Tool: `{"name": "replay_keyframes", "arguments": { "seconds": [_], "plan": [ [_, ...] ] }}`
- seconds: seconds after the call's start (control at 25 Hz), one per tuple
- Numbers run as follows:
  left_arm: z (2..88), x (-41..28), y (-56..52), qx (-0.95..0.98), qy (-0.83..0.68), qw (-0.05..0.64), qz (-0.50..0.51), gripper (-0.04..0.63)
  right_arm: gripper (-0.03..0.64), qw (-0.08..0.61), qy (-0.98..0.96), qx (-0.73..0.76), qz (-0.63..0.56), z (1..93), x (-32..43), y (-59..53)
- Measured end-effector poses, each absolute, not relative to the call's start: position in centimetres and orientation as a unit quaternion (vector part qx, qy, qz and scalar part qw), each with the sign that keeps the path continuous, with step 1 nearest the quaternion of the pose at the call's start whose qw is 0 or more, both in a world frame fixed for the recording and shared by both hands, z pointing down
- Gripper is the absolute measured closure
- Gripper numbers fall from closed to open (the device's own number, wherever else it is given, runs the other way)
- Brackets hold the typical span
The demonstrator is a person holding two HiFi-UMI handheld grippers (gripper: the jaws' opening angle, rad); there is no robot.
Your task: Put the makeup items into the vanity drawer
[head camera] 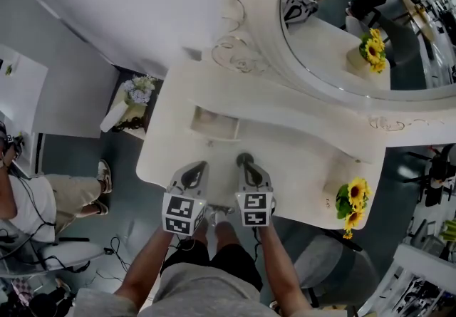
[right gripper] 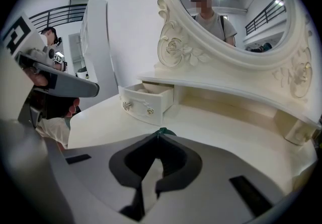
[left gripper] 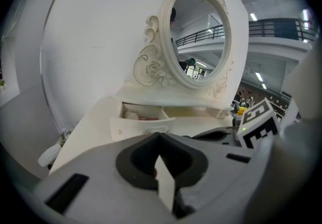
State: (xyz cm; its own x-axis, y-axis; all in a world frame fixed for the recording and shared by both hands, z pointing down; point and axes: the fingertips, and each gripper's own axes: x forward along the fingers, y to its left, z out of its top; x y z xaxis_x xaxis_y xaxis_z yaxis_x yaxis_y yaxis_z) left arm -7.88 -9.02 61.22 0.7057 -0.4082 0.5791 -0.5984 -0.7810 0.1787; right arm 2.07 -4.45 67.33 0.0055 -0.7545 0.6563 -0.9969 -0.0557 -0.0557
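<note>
Head view: the white vanity counter [head camera: 299, 159] is bare except for a pot of sunflowers [head camera: 353, 203] out at 4 o'clock. The small white drawer [head camera: 214, 136] is pulled open at the back, its long side running 9-to-3 and its mouth facing me. The left hand-held gripper [head camera: 191, 174] and right hand-held gripper [head camera: 246, 164] sit side by side at the front edge. A small dark green makeup item [head camera: 244, 159] sits at the right one's tips. From there the drawer is at 11 o'clock, near. From the left tips it's at 1 o'clock, a bit further. The right is the nearer hand, and I judge it's the one to carry.

Left gripper view: the left hand-held gripper [left gripper: 160, 136] is pinched narrow, tips together, and I see nothing in it. The drawer [left gripper: 141, 126] is at 12 o'clock. Inside it are a pale round thing [left gripper: 132, 115] and a red stick [left gripper: 149, 117], so I judge some items are already stowed.

Right gripper view: the right hand-held gripper [right gripper: 159, 135] has its jaws together, holding the green item [right gripper: 164, 131]. Only a sliver pokes past the tips, so I can't tell its shape. The drawer [right gripper: 141, 106] is ahead at 11 o'clock with its open top showing. My next move would be forward, slightly left, over the front wall.
</note>
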Motion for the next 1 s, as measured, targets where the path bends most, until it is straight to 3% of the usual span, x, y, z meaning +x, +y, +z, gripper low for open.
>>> {"name": "replay_keyframes", "arguments": {
  "seconds": [0.64, 1.0],
  "plan": [
    [55.1, -8.6, -12.2, 0.912, -0.309, 0.154, 0.22, 0.595, 0.6, 0.175, -0.669, 0.699, 0.184, 56.8, 3.3, -8.8],
    [54.0, -9.4, -14.9, 0.907, -0.333, 0.149, 0.208, 0.595, 0.6, 0.177, -0.695, 0.676, 0.169, 55.9, 2.0, -12.8]
  ]
}}
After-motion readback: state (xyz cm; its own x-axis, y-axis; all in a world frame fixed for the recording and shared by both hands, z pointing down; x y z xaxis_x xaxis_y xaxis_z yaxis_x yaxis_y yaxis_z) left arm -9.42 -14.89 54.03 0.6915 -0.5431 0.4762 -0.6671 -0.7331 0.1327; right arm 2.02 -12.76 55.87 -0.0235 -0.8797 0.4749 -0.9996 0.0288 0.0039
